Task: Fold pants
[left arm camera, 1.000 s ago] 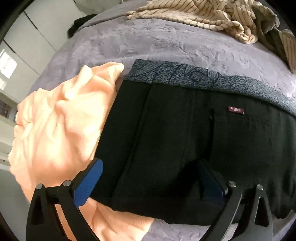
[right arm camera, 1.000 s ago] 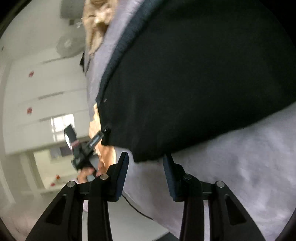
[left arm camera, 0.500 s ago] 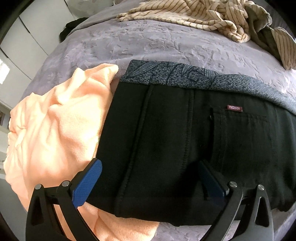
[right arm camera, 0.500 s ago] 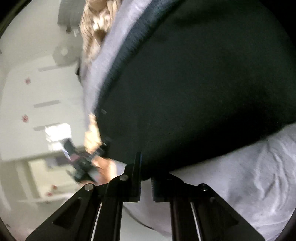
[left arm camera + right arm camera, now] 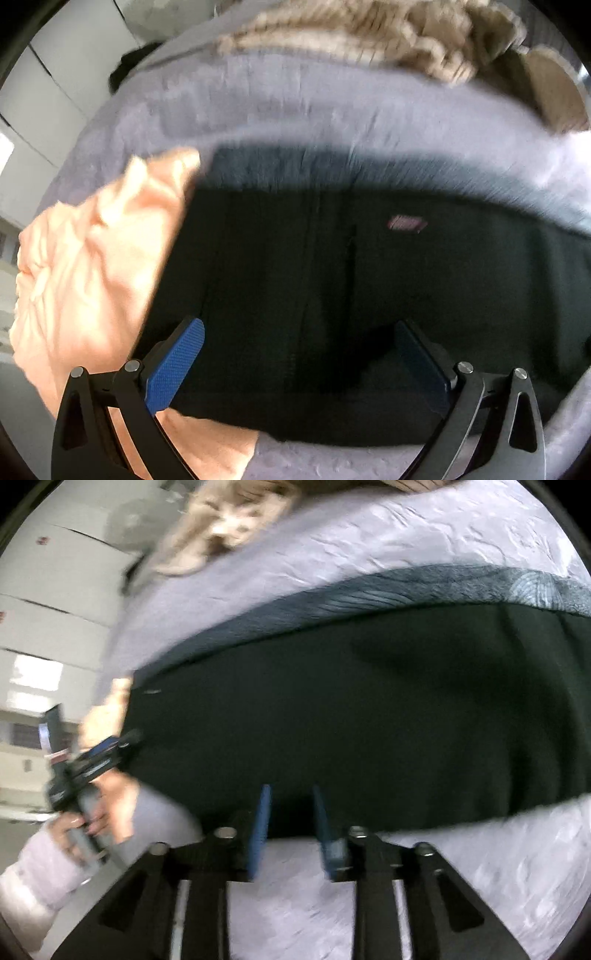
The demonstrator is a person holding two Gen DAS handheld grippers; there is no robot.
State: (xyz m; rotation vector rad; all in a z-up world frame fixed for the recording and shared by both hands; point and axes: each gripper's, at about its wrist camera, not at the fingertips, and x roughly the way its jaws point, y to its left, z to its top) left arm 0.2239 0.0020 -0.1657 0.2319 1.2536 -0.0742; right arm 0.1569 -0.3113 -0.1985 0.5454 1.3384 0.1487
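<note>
The black pants (image 5: 332,280) lie folded on the lilac bed cover (image 5: 295,96), with a grey patterned waistband (image 5: 295,166) at the far edge and a small red label (image 5: 406,223). My left gripper (image 5: 299,350) is wide open over the pants' near edge, with nothing between its blue pads. In the right wrist view the pants (image 5: 351,716) fill the middle. My right gripper (image 5: 290,808) is partly open at their near edge, holding nothing. The left gripper (image 5: 107,749) shows there at the pants' left end.
A peach garment (image 5: 88,266) lies against the pants' left side. A beige striped garment (image 5: 369,33) is heaped at the far side of the bed. White cupboards (image 5: 55,74) stand to the left. The bed's near edge is just below both grippers.
The right gripper, nearly shut at the pants' edge half a second ago, has opened and swung level. The left view has shifted and blurred; the left gripper stays open.
</note>
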